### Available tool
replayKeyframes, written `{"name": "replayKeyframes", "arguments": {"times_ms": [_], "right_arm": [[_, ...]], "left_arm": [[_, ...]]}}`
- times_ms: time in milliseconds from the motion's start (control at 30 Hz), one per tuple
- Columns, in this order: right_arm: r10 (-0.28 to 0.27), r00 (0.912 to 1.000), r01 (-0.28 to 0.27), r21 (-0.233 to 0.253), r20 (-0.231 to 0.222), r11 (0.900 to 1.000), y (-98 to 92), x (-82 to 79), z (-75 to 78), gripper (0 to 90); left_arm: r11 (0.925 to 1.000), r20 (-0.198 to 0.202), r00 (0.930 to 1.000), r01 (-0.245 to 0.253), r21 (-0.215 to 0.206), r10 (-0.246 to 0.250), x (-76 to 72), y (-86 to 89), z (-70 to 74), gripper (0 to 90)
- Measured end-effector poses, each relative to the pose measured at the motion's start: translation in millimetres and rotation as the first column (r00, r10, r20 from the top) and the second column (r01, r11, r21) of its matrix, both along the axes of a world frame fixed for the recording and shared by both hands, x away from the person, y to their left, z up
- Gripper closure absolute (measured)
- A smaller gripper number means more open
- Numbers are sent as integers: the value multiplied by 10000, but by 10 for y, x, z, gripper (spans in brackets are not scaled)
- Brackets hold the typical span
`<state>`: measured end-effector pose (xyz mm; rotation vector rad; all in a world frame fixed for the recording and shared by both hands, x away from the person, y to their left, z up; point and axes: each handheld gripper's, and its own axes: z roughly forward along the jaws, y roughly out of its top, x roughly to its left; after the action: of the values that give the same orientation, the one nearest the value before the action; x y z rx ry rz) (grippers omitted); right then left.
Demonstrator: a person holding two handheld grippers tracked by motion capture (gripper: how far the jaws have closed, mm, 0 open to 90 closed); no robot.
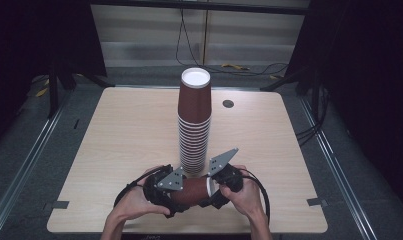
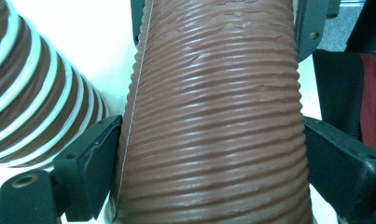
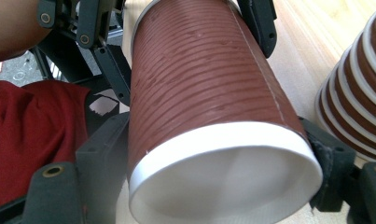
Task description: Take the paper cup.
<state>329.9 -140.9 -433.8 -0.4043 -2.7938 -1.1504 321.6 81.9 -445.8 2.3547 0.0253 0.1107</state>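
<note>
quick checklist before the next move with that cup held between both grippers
1. Left gripper jaws against the brown cup: ok, one jaw on each side of its ribbed wall.
2. Right gripper jaws at the cup's white-rimmed end: ok, one on each side.
3. Cup shape: ok, no crushing in sight.
4. Whether it is one cup or several nested: cannot tell.
5. Stack of cups upright: ok.
6. Gap between held cup and stack: cannot tell, they sit very close in the high view.
</note>
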Motion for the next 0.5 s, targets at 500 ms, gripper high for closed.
{"name": "replayKeyframes", "arguments": {"times_ms": [500], "right_arm": [[-204,9994,201,134,269,9997,-48,7,-12,217]], "left_arm": [[9682,76,9996,-256,-2489,284,29,211,110,157]]}}
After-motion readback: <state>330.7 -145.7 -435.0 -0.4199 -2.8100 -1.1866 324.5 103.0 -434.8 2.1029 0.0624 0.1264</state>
